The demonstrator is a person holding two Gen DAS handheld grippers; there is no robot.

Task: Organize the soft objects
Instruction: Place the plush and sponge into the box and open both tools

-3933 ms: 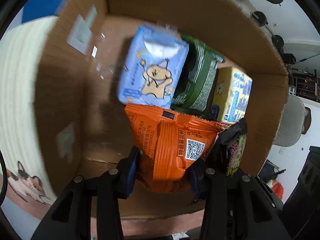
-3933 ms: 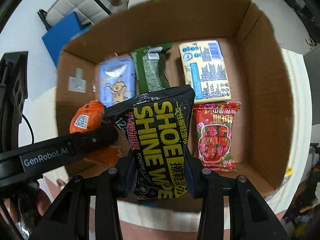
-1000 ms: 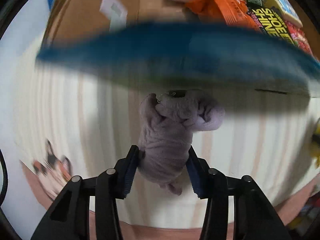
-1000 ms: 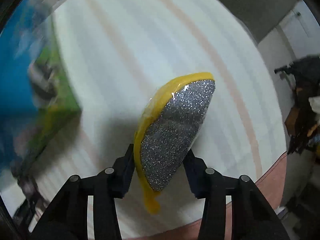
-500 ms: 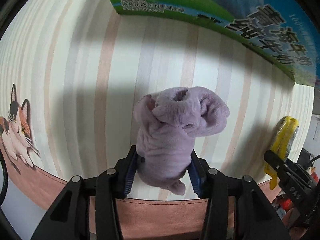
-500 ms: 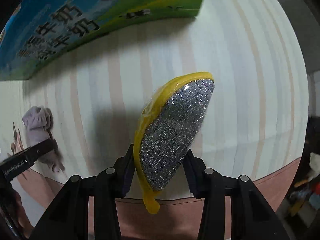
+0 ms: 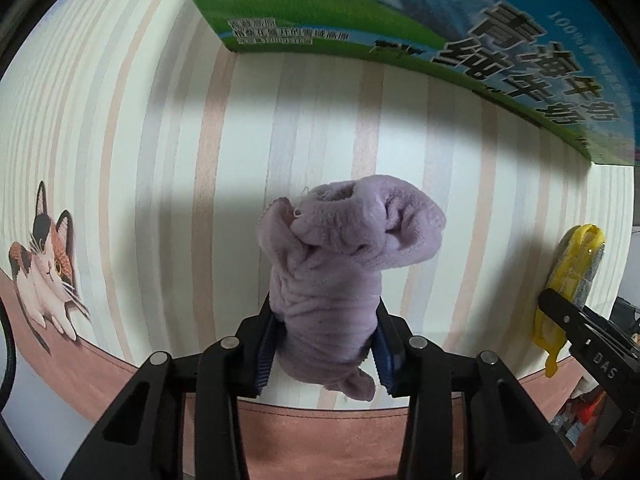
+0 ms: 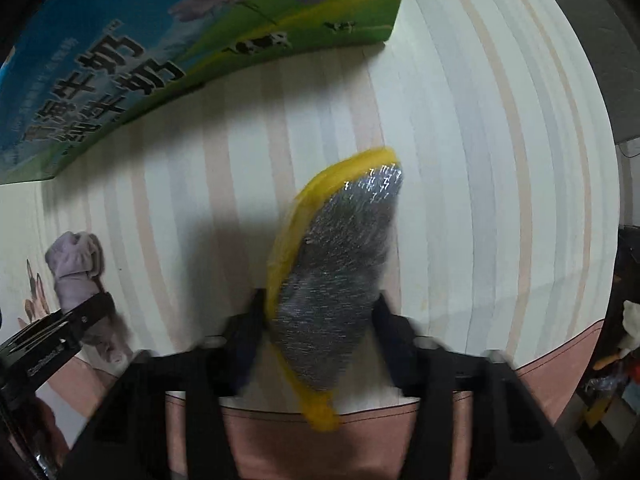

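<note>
here, operator, is how things stand:
left gripper (image 7: 325,354): your jaws are closing on the lilac fleece cloth (image 7: 344,264); the blue pads press its lower part from both sides.
lilac fleece cloth: bunched and wrinkled, it stands up between your jaws above the striped desk cover (image 7: 168,152), its rolled top flopping to the right in the left wrist view.
right gripper (image 8: 320,332): your jaws are clamped on the yellow-edged silver scouring sponge (image 8: 340,280); the view is blurred, but a pad sits against each flank of it.
scouring sponge: held on edge, glittery face toward the camera, yellow rim along its left side, a yellow tail hanging below the jaws.
milk carton box (image 7: 500,40): blue and green with chinese print, it lies on the desk cover beyond both grippers, at the top of each view.
cat print (image 7: 44,268): on the cover's left edge, near your left gripper.
each other: your two grippers hang side by side over the desk, well apart.
</note>
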